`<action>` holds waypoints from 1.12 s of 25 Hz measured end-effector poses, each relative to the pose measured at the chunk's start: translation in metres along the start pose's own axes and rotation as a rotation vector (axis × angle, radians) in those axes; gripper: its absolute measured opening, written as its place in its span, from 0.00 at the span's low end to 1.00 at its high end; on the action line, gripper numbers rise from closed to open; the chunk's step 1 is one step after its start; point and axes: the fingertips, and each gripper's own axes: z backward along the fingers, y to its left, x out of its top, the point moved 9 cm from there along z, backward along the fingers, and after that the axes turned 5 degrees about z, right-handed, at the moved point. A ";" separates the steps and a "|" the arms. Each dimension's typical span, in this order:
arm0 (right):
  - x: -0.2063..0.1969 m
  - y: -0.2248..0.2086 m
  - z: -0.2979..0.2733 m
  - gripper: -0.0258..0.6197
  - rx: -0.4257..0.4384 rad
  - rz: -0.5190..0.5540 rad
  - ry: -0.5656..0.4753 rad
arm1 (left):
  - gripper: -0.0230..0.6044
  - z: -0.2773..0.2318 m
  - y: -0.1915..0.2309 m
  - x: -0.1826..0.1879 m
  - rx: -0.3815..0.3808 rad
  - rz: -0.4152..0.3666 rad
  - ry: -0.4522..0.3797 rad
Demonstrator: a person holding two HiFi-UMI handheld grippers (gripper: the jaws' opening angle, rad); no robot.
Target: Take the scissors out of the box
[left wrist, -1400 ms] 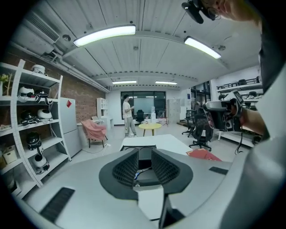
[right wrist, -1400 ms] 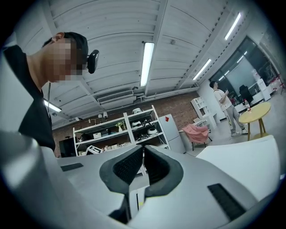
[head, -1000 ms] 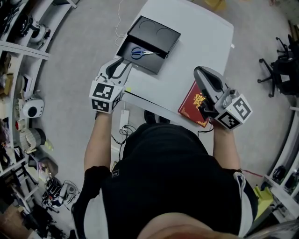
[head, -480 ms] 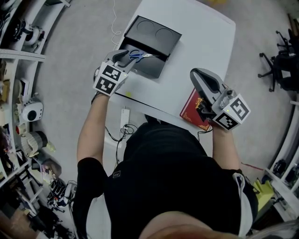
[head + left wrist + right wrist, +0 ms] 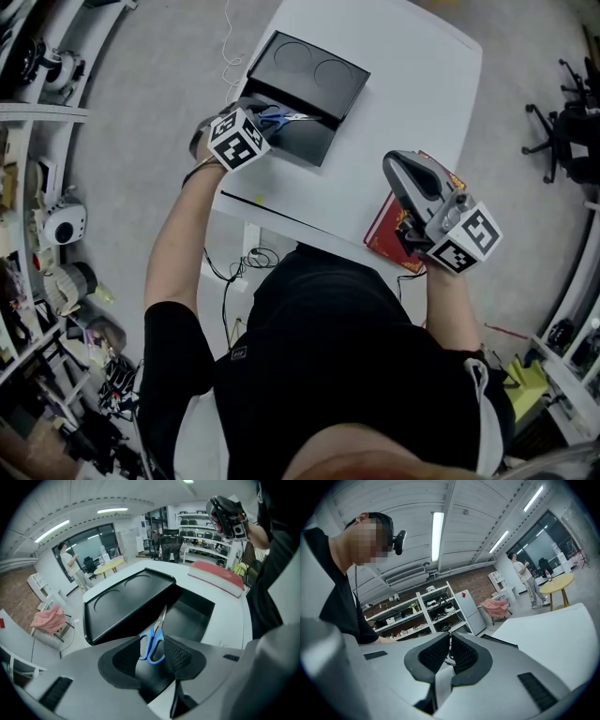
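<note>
Over the box (image 5: 309, 142) my left gripper (image 5: 151, 641) gapes around the scissors (image 5: 157, 631), no grip. Beside it, right gripper (image 5: 450, 639) closed, empty.

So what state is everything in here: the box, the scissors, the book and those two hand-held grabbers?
Box: open, with its lid shifted aside.
Scissors: blades closed, lying in the box, handles between the left gripper's jaws.
Left gripper: open, not yet gripping.
Right gripper: shut, empty, held in the air.
Red book: closed, flat on the table.
</note>
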 end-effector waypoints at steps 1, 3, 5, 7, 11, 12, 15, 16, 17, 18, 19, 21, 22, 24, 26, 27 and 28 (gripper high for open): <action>-0.002 -0.001 0.000 0.09 -0.003 -0.004 0.001 | 0.31 -0.004 0.001 0.000 -0.006 -0.027 0.025; -0.005 -0.003 0.002 0.09 -0.010 -0.011 0.005 | 0.31 -0.013 0.004 0.000 -0.017 -0.076 0.074; -0.009 -0.004 0.004 0.09 -0.018 -0.019 0.007 | 0.31 -0.022 0.005 -0.001 -0.035 -0.119 0.121; -0.010 -0.005 0.005 0.09 -0.023 -0.024 0.008 | 0.30 -0.029 0.006 0.000 -0.062 -0.153 0.160; -0.006 -0.006 0.011 0.09 -0.030 -0.012 0.002 | 0.29 -0.041 0.007 0.006 -0.105 -0.202 0.227; -0.005 -0.006 0.013 0.09 -0.034 -0.006 0.001 | 0.28 -0.044 0.006 0.007 -0.113 -0.213 0.241; -0.003 -0.006 0.021 0.09 -0.048 0.003 -0.001 | 0.27 -0.053 0.004 0.009 -0.137 -0.233 0.274; -0.003 -0.007 0.024 0.09 -0.052 0.004 -0.003 | 0.26 -0.055 0.004 0.010 -0.145 -0.236 0.284; -0.003 -0.007 0.027 0.09 -0.056 0.005 -0.004 | 0.26 -0.057 0.003 0.011 -0.153 -0.239 0.294; -0.003 -0.007 0.030 0.09 -0.060 0.005 -0.006 | 0.26 -0.057 0.003 0.012 -0.160 -0.243 0.305; -0.002 -0.007 0.033 0.09 -0.065 0.006 -0.008 | 0.25 -0.057 0.003 0.014 -0.166 -0.249 0.316; -0.001 -0.006 0.040 0.09 -0.074 0.007 -0.012 | 0.21 -0.057 0.001 0.016 -0.177 -0.262 0.335; -0.001 -0.006 0.043 0.09 -0.078 0.007 -0.015 | 0.21 -0.058 0.000 0.017 -0.180 -0.266 0.345; -0.001 -0.004 0.051 0.09 -0.082 0.007 -0.018 | 0.20 -0.058 -0.003 0.018 -0.177 -0.265 0.365; -0.001 -0.003 0.058 0.09 -0.084 0.008 -0.019 | 0.20 -0.058 -0.006 0.020 -0.163 -0.262 0.371; -0.001 -0.002 0.061 0.09 -0.083 0.009 -0.021 | 0.20 -0.057 -0.008 0.021 -0.156 -0.257 0.366; 0.000 -0.002 0.064 0.09 -0.081 0.011 -0.026 | 0.19 -0.055 -0.010 0.022 -0.149 -0.248 0.358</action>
